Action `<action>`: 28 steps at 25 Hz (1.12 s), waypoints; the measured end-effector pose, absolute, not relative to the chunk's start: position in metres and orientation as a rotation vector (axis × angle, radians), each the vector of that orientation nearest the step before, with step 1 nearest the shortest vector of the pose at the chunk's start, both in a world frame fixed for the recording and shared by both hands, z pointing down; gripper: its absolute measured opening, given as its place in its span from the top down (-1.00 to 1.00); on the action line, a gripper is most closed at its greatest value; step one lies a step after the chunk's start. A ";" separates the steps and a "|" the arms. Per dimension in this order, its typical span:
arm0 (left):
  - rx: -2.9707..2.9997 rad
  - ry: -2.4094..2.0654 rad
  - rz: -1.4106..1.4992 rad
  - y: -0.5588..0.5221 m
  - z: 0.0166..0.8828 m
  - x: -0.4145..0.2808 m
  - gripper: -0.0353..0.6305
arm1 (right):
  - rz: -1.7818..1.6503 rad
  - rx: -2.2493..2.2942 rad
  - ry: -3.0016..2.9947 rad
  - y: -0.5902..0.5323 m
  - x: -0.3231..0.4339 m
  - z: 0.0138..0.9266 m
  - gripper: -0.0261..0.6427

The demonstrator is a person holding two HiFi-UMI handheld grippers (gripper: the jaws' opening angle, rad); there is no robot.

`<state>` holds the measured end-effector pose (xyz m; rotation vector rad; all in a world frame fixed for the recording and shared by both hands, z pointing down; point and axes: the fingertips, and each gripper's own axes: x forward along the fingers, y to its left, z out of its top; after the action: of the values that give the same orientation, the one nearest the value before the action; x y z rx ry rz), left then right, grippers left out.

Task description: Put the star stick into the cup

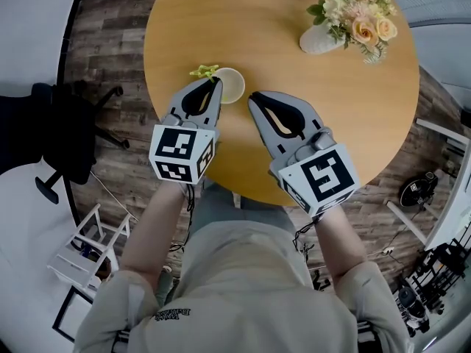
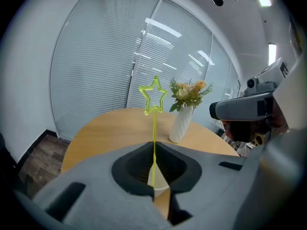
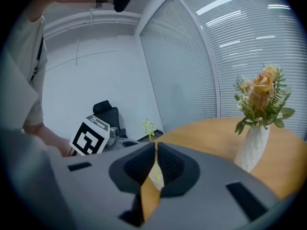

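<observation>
My left gripper (image 1: 218, 83) pinches the thin yellow-green plastic star stick (image 2: 154, 110) upright over the small white cup (image 1: 231, 87), ready to drop it in. My right gripper (image 1: 252, 97) is clenched empty beside the cup.

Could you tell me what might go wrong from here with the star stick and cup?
The left tongs look shut on the star stick over the small cup; if its foot isn't inside, letting go could drop it onto the table. The star sits off to one side, so the tall stick might tip the cup. The right tongs, shut and empty, could bump it.
</observation>
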<state>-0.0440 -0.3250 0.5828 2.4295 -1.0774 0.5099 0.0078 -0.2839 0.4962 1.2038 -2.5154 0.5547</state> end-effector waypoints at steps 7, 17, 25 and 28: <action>2.436 -1.077 0.563 -0.316 0.581 -0.046 0.82 | 0.539 1.226 -2.517 -0.277 0.013 0.496 0.81; 2.463 -1.128 0.585 -0.297 0.549 -0.056 0.65 | 0.552 1.238 -2.601 -0.264 0.005 0.452 0.81; 2.553 -1.162 0.478 -0.276 0.483 -0.059 0.65 | 0.447 1.268 -2.657 -0.249 0.005 0.401 0.81; 2.601 -1.189 0.413 -0.267 0.448 -0.059 0.65 | 0.401 1.287 -2.678 -0.240 0.007 0.378 0.81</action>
<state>-0.0589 -0.2666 0.4476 2.6014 -1.1891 0.4134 0.0074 -0.2404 0.3783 1.2871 -2.6779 0.4006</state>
